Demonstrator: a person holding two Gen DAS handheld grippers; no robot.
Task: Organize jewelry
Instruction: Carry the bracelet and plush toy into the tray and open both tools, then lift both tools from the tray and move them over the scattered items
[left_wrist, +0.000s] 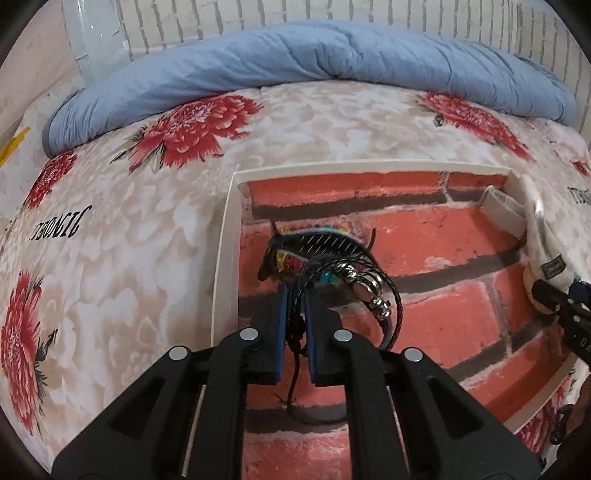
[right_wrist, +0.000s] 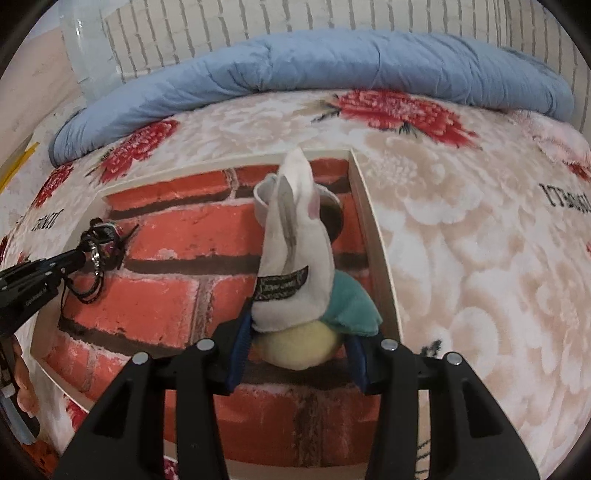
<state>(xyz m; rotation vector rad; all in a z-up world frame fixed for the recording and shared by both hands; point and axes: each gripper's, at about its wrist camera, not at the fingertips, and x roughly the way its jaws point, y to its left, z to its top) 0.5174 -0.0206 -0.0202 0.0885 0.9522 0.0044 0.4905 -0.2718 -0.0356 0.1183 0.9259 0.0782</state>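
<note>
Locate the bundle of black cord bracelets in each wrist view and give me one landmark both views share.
Left wrist view: the bracelet bundle sits centre frame, pinched in the left tool, over the brick-print board.
Right wrist view: the bundle is at far left, at the tip of the left tool.
Shared landmark: the blue quilt along the back of the bed.

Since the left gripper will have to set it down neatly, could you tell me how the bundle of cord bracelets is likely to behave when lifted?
The cord bracelets would probably hang floppy: thin loops and a loose cord end droop from the left gripper. The metal beads likely weigh down one side. They may snag, since the strands look tangled.
</note>
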